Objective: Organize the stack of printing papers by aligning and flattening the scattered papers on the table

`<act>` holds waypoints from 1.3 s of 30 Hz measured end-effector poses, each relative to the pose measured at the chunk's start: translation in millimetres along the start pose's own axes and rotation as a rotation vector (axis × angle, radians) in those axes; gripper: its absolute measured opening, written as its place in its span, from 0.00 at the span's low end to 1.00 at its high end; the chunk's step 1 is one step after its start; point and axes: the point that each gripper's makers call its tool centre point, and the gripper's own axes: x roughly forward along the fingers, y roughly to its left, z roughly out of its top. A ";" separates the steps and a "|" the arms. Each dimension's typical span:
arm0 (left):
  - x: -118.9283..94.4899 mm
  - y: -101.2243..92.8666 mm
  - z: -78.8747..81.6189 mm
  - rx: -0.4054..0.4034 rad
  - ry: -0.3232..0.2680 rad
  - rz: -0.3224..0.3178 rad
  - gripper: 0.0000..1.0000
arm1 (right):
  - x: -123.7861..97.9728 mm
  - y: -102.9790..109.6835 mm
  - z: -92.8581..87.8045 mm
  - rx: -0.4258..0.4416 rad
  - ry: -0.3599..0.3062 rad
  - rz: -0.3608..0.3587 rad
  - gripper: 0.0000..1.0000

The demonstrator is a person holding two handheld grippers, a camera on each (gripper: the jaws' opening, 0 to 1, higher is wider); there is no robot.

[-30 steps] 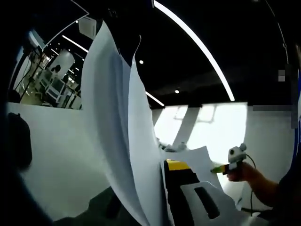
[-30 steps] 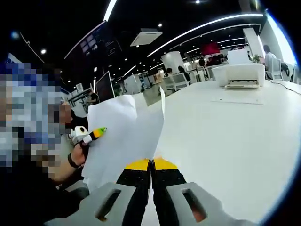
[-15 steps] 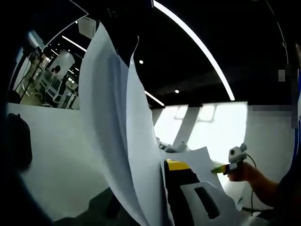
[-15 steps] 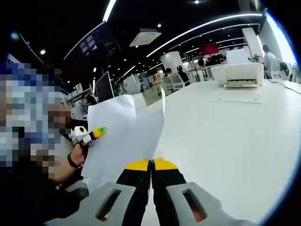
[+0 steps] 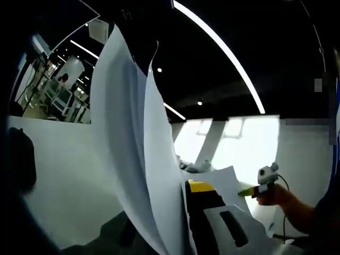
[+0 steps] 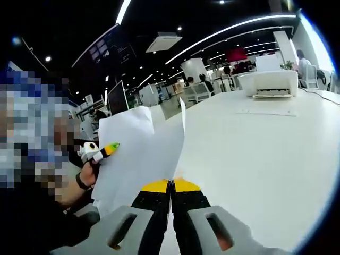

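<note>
In the left gripper view, we are holding the papers [image 5: 133,154] upright, clamped in the left claw [image 5: 187,212]. In the right gripper view, the right claw [image 6: 171,187] is pinching their near edge above the tabletop [image 6: 255,154]. We judge both grips should be kept level for alignment.

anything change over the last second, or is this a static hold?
Nothing visibly changed: both hand-held grippers stay shut on the raised printing papers, with the white table and printer in the same places.
</note>
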 end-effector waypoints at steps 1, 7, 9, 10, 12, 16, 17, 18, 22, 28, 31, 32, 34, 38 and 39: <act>-0.1 0.0 0.0 -0.001 0.000 0.000 0.09 | -0.2 -1.3 0.6 0.000 0.000 0.000 0.00; -0.2 -0.6 -0.2 0.000 0.001 0.000 0.09 | -0.3 -2.5 1.4 0.002 -0.001 0.005 0.00; -0.2 -0.6 -0.2 0.000 0.001 0.000 0.09 | -0.2 -2.2 1.3 0.002 -0.001 0.005 0.00; -0.3 -0.7 -0.1 0.000 0.000 0.000 0.09 | 0.1 -2.4 1.3 0.001 0.000 0.007 0.00; -0.3 -0.6 -0.2 -0.002 0.000 0.000 0.09 | 0.4 1.6 0.9 -0.001 -0.001 0.008 0.00; -0.4 -0.6 -0.5 -0.002 0.001 0.000 0.09 | -0.3 2.2 1.7 -0.002 -0.003 0.008 0.00; -0.3 -0.6 -0.5 -0.003 0.001 0.000 0.09 | -0.5 1.9 1.9 -0.002 -0.004 0.008 0.00; -0.3 -0.5 -0.4 -0.005 0.001 0.000 0.09 | -0.6 1.9 2.0 -0.002 -0.005 0.007 0.00; -0.4 -0.3 -0.2 -0.007 0.000 0.000 0.09 | -0.5 1.8 2.7 -0.001 -0.006 0.006 0.00; -0.4 -0.2 -0.1 -0.010 0.000 -0.001 0.09 | 0.5 3.7 2.6 -0.003 -0.006 0.006 0.00; -0.4 -0.1 -0.1 -0.011 0.000 -0.001 0.09 | 0.9 5.2 2.1 -0.004 -0.005 0.006 0.00; -0.3 -0.2 -0.2 -0.010 0.000 -0.001 0.09 | 1.0 5.0 2.1 -0.003 -0.005 0.005 0.00; -0.2 -0.2 -0.2 -0.011 0.001 -0.002 0.09 | 1.1 3.9 2.3 -0.003 -0.004 0.006 0.00; -0.2 -0.1 -0.1 -0.011 0.001 -0.001 0.09 | 1.3 3.1 2.8 -0.002 -0.005 0.005 0.00; -0.1 -0.1 -0.1 -0.011 0.001 -0.001 0.09 | 1.5 3.8 2.7 -0.003 -0.005 0.006 0.00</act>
